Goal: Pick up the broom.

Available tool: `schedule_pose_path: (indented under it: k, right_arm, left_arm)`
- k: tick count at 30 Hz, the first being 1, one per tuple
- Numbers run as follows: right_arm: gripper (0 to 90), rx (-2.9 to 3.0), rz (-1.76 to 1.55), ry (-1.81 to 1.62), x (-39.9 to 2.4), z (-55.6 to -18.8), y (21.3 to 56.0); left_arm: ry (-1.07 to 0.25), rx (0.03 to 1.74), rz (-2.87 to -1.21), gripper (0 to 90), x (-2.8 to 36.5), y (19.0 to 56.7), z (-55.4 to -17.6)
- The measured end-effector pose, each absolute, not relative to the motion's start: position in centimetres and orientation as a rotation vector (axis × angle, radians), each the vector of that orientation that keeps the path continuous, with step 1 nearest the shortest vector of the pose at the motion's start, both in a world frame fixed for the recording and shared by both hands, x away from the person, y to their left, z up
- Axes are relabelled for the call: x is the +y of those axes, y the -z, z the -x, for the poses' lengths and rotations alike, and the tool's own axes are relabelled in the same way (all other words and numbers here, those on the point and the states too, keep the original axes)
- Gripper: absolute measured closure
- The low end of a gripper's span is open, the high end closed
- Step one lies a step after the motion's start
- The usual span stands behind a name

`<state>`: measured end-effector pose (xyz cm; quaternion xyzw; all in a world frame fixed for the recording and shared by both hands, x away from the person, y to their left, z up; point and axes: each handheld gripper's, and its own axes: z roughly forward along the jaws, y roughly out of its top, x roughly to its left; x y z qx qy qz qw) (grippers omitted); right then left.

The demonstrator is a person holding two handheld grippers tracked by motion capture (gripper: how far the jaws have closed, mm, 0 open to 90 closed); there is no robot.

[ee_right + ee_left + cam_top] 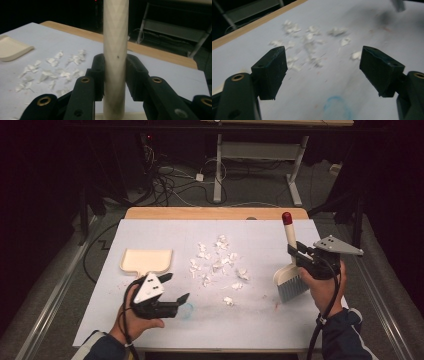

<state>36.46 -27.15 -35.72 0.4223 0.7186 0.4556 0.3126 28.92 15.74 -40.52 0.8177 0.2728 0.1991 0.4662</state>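
A small brush point(290, 279) with a cream handle, a red tip and grey bristles stands upright at the right of the table. My right gripper point(296, 251) is shut on the brush handle point(115, 50), both pads pressed against it. White paper scraps point(217, 262) lie scattered in the middle of the white sheet; they also lie ahead of the left jaws as scraps point(309, 45). A cream dustpan point(146, 261) rests on the left. Just in front of the dustpan, my left gripper point(176, 287) hovers open over the sheet, with nothing between its fingers point(272, 71).
A white sheet point(260, 320) covers a wooden table whose far edge point(215, 213) shows. A blue ring mark point(338, 106) is drawn on the sheet near the left gripper. Desk legs and cables point(220, 170) lie on the floor beyond.
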Motion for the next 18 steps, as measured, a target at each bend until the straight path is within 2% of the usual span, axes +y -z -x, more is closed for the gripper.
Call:
schedule_pose_path:
  k: [10,18]
  right_arm:
    - [71.3,1.902,-0.964,-1.313,-20.7,-33.0,35.5]
    - [71.2,1.905,-0.868,-1.382,-17.8,-30.8,35.3]
  left_arm:
    - [-0.256,0.525,-1.947,23.2,5.5,39.0,-30.3]
    - [-0.229,0.550,-1.957,29.2,2.3,40.0,-31.1]
